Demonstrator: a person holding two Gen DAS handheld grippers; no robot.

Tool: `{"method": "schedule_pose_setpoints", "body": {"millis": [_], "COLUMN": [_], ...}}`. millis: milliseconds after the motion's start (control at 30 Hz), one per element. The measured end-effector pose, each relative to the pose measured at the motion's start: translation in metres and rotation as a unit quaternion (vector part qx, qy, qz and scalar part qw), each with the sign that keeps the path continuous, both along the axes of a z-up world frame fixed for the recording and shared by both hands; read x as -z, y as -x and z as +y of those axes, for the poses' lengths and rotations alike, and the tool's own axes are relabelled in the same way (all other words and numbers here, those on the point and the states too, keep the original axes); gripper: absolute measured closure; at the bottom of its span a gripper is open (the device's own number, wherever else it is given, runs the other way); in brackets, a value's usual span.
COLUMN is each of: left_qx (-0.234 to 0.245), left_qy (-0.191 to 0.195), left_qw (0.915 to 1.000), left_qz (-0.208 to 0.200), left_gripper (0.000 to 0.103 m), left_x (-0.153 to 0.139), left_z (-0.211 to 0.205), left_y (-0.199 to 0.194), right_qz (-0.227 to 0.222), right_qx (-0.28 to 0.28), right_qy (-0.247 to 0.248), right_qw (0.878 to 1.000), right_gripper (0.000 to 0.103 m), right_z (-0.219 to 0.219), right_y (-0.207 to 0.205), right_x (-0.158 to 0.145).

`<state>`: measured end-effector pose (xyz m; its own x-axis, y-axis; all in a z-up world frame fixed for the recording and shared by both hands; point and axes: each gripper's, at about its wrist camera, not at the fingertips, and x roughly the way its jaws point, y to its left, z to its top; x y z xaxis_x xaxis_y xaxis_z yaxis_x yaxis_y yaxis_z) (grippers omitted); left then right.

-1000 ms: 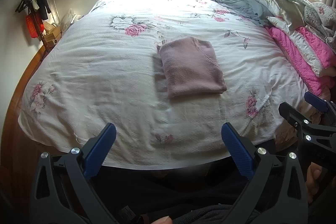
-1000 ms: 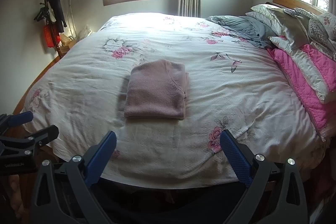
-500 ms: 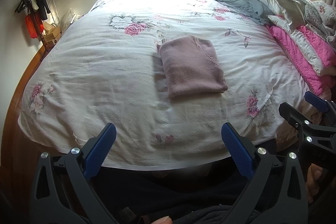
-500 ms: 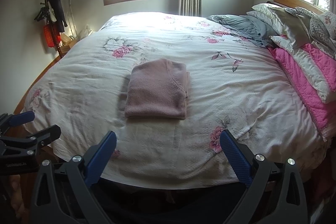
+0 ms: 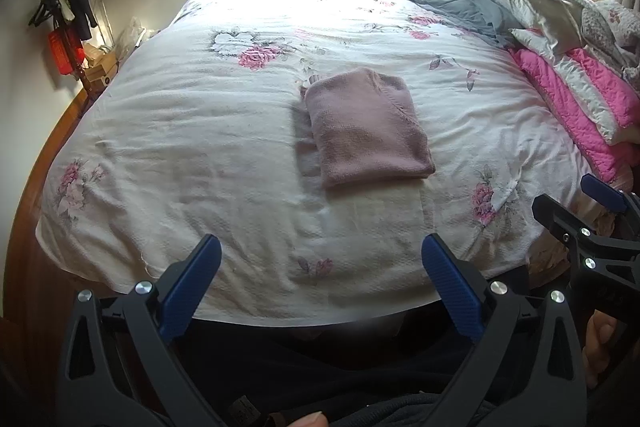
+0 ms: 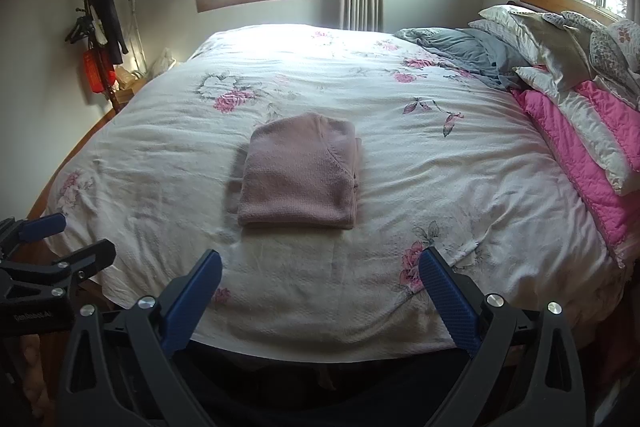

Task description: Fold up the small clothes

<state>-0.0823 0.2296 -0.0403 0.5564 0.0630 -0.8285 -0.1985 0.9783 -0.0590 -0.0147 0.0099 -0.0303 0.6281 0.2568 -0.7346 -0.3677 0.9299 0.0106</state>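
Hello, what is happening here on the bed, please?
A person holds a gripper in each hand at the foot of the bed. A pink sweater lies folded into a neat rectangle in the middle of the bedspread. The left gripper and right gripper are both open, held back from the sweater and touching nothing. The folding looks done.

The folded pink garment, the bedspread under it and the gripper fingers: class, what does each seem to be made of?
Folded pink garment: probably a soft matte knit, with a fine ribbed texture.
Bedspread: seemingly woven cotton, white with printed roses, matte and creased.
Fingers: likely black plastic with blue textured pads, perhaps rubber.
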Motion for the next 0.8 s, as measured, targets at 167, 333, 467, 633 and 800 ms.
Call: {"method": "schedule_pose_setpoints", "body": {"millis": [167,333,467,633,800], "left_qx": [-0.001,-0.002,-0.001,-0.001,-0.001], "left_qy": [0.0,-0.001,-0.001,-0.001,-0.001], "left_qw": [1.0,1.0,1.0,1.0,1.0], "left_qz": [0.002,0.003,0.004,0.003,0.003], "left_gripper": [0.003,0.003,0.003,0.003,0.003], "left_x": [0.0006,0.0009,0.0012,0.001,0.0011], "left_z": [0.0002,0.0011,0.0021,0.002,0.0014], "left_y": [0.0004,-0.0002,-0.0007,-0.0004,-0.0006], "right_qz": [-0.001,0.001,0.0,0.0,0.001], "right_qx": [0.001,0.003,0.003,0.003,0.003], "right_qy": [-0.001,-0.001,-0.001,-0.001,-0.002], "right_qw": [1.0,1.0,1.0,1.0,1.0], "right_gripper": [0.004,0.004,0.004,0.004,0.004], "right_z": [0.0012,0.003,0.0031,0.0037,0.0041], "right_y": [0.0015,0.0021,0.0027,0.0036,0.0034], "right_x": [0.0002,0.0012,0.0021,0.0028,0.003]}}
